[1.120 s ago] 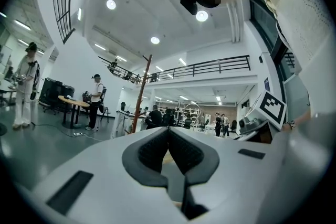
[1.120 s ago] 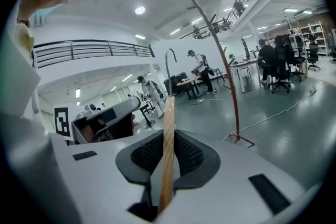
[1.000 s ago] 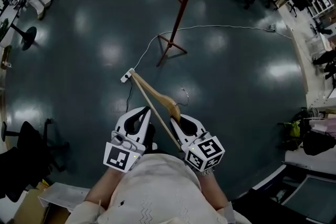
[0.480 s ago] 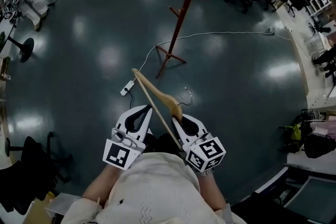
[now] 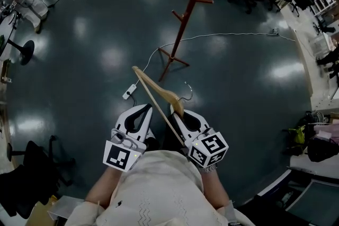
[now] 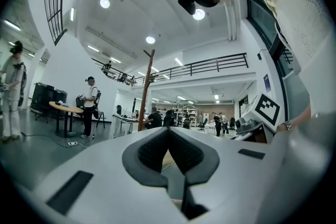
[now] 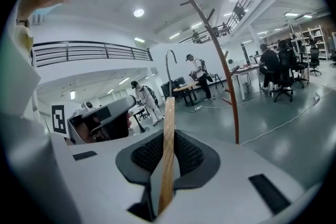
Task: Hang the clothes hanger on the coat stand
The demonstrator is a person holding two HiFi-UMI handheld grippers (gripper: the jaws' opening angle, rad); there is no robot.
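Our right gripper (image 7: 167, 136) has its jaws pinched on the wooden hanger (image 7: 169, 107), the wood running straight up between the pads with the metal hook (image 7: 169, 60) rising free above it. Our left gripper (image 6: 169, 132) has its jaws pressed together with nothing in them, and it rides just beside the right one.

From the head view, the hanger (image 5: 159, 91) juts forward and to the left from the right gripper (image 5: 183, 116), above the floor (image 5: 79, 61). The coat stand (image 5: 183, 24) is ahead and not yet within reach, so we judge the step in hand to be carrying the hanger to it.

To do this well, we should keep the pinch firm so the wood does not swivel. We should also leave the hook clear of both grippers and turn its open side toward one of the pegs (image 7: 229, 89) before we close in. We then lift over the peg tip and lower onto it.

There is plenty of room, because the floor between us and the stand is bare. A white cable (image 5: 153, 53) and a power strip (image 5: 130, 91) lie near the stand's feet, so we should watch our footing there. The long free end of the hanger could clip the pole as we close in. People (image 7: 198, 73) and chairs (image 7: 283, 84) stand well apart, toward the room's edges.
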